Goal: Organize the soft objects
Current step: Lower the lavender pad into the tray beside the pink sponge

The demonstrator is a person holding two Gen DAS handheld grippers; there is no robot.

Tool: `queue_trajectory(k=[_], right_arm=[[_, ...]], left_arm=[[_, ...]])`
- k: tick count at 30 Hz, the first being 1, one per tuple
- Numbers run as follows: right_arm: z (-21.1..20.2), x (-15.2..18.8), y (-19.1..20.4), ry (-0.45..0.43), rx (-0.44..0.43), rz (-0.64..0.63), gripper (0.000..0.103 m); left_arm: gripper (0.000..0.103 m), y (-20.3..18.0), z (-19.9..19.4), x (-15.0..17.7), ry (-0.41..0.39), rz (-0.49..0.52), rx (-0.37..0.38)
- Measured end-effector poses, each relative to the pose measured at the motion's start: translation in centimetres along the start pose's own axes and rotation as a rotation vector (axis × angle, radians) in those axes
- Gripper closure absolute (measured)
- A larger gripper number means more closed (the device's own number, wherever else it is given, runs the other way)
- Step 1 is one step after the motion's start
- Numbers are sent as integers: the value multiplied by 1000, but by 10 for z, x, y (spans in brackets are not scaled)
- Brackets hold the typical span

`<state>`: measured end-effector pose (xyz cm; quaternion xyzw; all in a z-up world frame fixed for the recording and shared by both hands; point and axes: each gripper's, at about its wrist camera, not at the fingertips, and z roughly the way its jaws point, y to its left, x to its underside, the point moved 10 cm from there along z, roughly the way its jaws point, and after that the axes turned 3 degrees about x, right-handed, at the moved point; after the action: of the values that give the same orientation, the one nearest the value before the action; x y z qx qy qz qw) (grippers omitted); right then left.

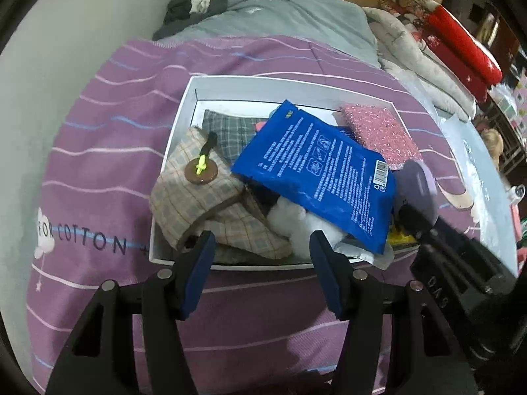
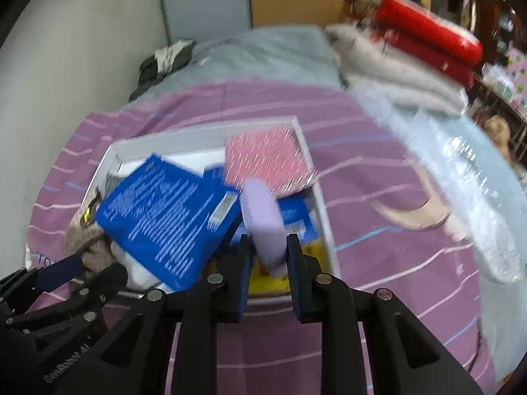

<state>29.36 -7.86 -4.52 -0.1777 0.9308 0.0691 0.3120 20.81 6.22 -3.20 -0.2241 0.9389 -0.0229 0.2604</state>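
A white box (image 1: 230, 82) lies on a purple striped bed cover (image 1: 98, 151). It holds a beige plaid cloth with a brown button (image 1: 197, 204), a blue packet (image 1: 316, 168), a pink glittery sponge (image 1: 378, 131) and something white and fluffy (image 1: 296, 220). My left gripper (image 1: 262, 243) hangs open over the box's near edge with nothing between its fingers. My right gripper (image 2: 268, 243) is shut on a lilac sponge (image 2: 263, 217) above the box's right near corner. The box rim (image 2: 204, 135), blue packet (image 2: 168, 214) and pink sponge (image 2: 266, 161) also show, blurred, in the right wrist view.
Folded grey and red blankets (image 2: 428, 42) are stacked at the back right. A clear plastic bag (image 2: 461, 181) lies right of the box. Dark clothing (image 1: 197, 0) is bunched by the wall at the back left. Something yellow (image 2: 273, 279) lies in the box under the sponge.
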Motion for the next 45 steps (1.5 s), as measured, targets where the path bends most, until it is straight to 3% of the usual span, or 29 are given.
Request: queue_trajectory(k=[7, 11, 14, 16, 19, 20, 22, 23, 26, 34, 36, 39, 40, 43, 45], right_arm=[[2, 2, -4, 25, -33, 44, 83], [-19, -13, -18, -55, -11, 97, 84], [-34, -22, -20, -123, 95, 34, 84], [-28, -19, -16, -110, 175, -32, 84], [-16, -11, -4, -124, 362, -196, 83], [-17, -10, 1, -133, 360, -226, 83], [-18, -9, 12, -128, 251, -208, 83], [-19, -9, 18, -121, 143, -160, 83], [-17, -9, 18, -93, -14, -51, 83], [0, -5, -4, -12, -341, 278, 74], [9, 0, -9, 25, -337, 320, 71], [15, 4, -19, 33, -241, 339, 79], [12, 1, -20, 17, -236, 349, 83], [-12, -13, -24, -74, -207, 323, 84], [-30, -21, -24, -134, -100, 237, 84]], left_arm=[[42, 4, -1, 0, 2, -21, 7], [42, 4, -1, -1, -3, -21, 10], [42, 4, -2, 0, -1, -25, 17], [42, 4, -2, 0, 0, -22, 13], [42, 4, -4, 0, -7, -19, 12], [42, 4, -4, -1, -7, -23, 15], [42, 5, -2, -1, -4, -29, 20], [42, 5, -2, -1, -2, -31, 20], [42, 7, -2, 0, 2, -38, 21], [42, 6, -5, 0, 2, -41, 42], [42, 5, -4, 1, 4, -37, 40], [42, 5, -4, 0, 1, -35, 37], [42, 4, -4, 0, 1, -34, 39], [42, 5, -2, 0, 4, -39, 39], [42, 5, -2, 0, 7, -37, 35]])
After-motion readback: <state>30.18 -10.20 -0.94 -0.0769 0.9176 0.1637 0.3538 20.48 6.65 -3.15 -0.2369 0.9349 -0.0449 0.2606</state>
